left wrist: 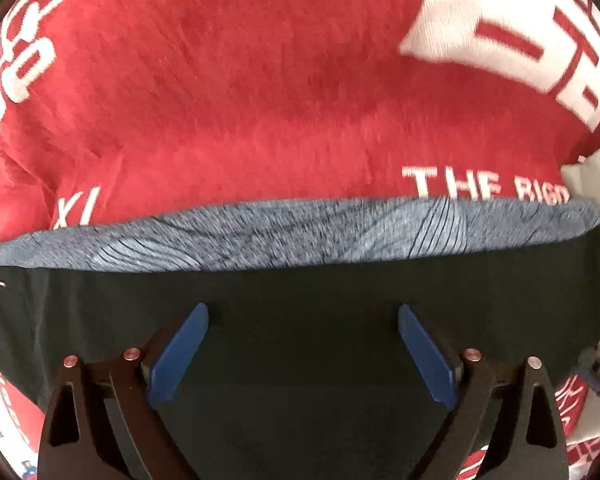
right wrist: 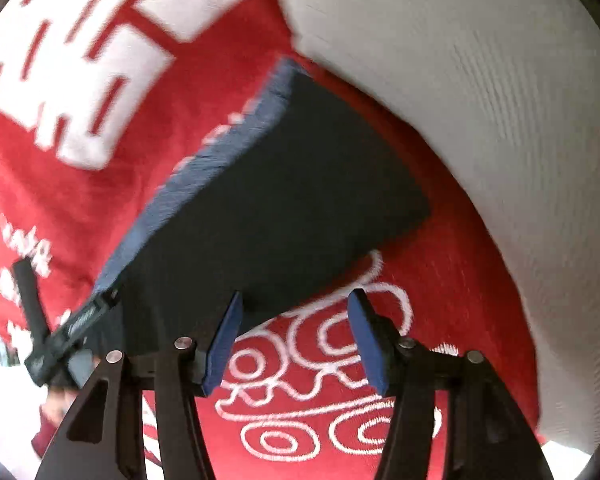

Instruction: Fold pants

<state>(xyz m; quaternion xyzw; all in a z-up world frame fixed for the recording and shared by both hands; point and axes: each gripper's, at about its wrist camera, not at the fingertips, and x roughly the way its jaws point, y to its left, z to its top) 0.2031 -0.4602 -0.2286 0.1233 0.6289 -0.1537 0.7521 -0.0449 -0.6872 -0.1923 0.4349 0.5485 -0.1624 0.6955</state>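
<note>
On the red blanket (left wrist: pixel 220 92) with white lettering, the black pants (left wrist: pixel 300 300) are lying folded into a flat block, grey patterned waistband (left wrist: pixel 280 236) running along the far edge in the left wrist view. Left gripper (left wrist: pixel 303 354) is hanging straight over the dark fabric, blue pads (left wrist: pixel 179 356) spread wide, nothing pinched between them; whether the tips are touching the cloth, cannot tell. White text reading "THE" is showing just beyond the waistband, partly covered by it. A pale cushion (left wrist: pixel 580 180) is peeking in at the right edge of that view.

Right wrist view is motion-blurred. Pants (right wrist: pixel 284 200) are sitting as a dark rectangle with the greyish-blue band (right wrist: pixel 204 184) down its left side, lying on the red blanket (right wrist: pixel 80 184) beside a big white ribbed cushion (right wrist: pixel 480 120). Right gripper (right wrist: pixel 296 338) is pointing steeply down, jaws parted about halfway, only blanket with white swirl print showing between the pads. Its left pad (right wrist: pixel 224 344) is sitting at the near edge of the pants; contact unclear. Its right pad (right wrist: pixel 366 344) is over the blanket, clear of the pants. Other gripper (right wrist: pixel 68 332) is showing at the lower left of this view, black body over the near-left corner of the pants, with part of a hand (right wrist: pixel 56 400) blurred below it.
</note>
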